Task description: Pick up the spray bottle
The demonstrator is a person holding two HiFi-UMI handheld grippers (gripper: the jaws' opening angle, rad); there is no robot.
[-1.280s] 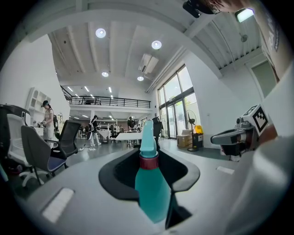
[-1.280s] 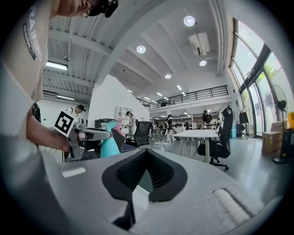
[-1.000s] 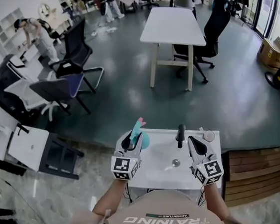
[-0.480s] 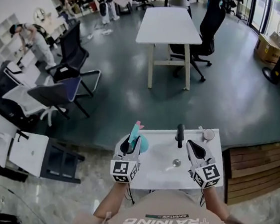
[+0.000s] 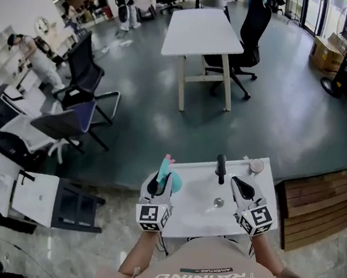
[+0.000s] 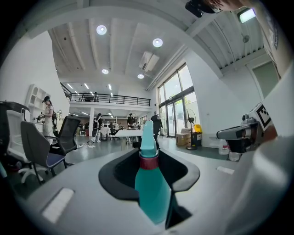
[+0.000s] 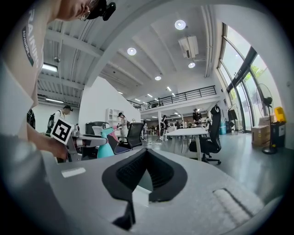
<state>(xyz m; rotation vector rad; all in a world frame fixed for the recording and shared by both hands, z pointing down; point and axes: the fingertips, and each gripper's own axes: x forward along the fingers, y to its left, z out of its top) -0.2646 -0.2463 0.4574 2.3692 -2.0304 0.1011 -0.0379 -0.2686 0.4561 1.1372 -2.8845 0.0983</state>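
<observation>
while the person stands at a small white table (image 5: pixel 197 216) in the lower middle of the head view, the left gripper (image 5: pixel 161 182) is clenched on the spray bottle (image 5: pixel 170 177) near the table's left edge. in the left gripper view the teal bottle (image 6: pixel 150 193) stands upright at the centre of the frame. its body is pressed between the two black pads (image 6: pixel 120 170), and its red collar (image 6: pixel 148 162) and teal spray head (image 6: pixel 148 140) rise above them. whether its base touches the tabletop cannot be told. the right gripper (image 5: pixel 239 186) sits at the lower right of the table, well apart from the bottle. its own view shows the jaws drawn together at the tips with nothing between them. a black upright object (image 5: pixel 220 168) stands near the table's far edge, with a round white thing (image 5: pixel 256 166) to its right. a small metallic piece (image 5: pixel 218 202) lies between the two grippers.
</observation>
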